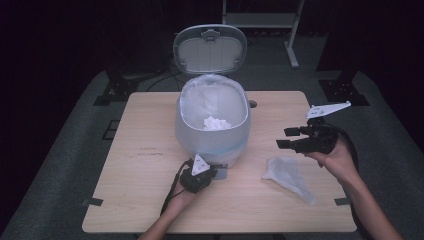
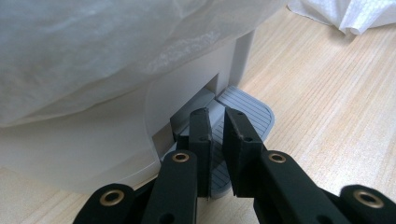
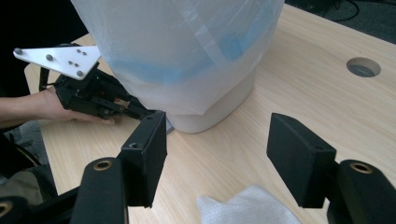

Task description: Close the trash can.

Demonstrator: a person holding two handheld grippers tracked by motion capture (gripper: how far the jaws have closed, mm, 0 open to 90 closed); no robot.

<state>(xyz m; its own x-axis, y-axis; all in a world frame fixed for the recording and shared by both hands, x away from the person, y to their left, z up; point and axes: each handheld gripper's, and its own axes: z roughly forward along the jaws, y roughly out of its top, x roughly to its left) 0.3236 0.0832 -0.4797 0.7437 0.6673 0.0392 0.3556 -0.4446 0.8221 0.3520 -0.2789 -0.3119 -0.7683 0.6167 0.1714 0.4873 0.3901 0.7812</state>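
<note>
A pale grey pedal bin (image 1: 212, 125) stands at the middle of the wooden table (image 1: 150, 200), its lid (image 1: 210, 49) raised. A clear bag lines it, and crumpled white tissue (image 1: 217, 123) lies inside. My left gripper (image 1: 216, 173) is shut with nothing between its jaws, and its tips (image 2: 215, 119) rest on the ribbed foot pedal (image 2: 247, 109) at the bin's base. To the right, my right gripper (image 1: 282, 138) hovers open and empty above another crumpled tissue (image 1: 287, 175). In the right gripper view the wide jaws (image 3: 217, 140) frame the bin's base, with that tissue (image 3: 247, 207) just below them.
A round cable hole (image 1: 252, 104) sits in the table behind the bin on the right. Dark floor surrounds the table, with stand feet (image 1: 342, 90) and a metal frame (image 1: 292, 50) beyond the far edge. Bare wood lies left of the bin.
</note>
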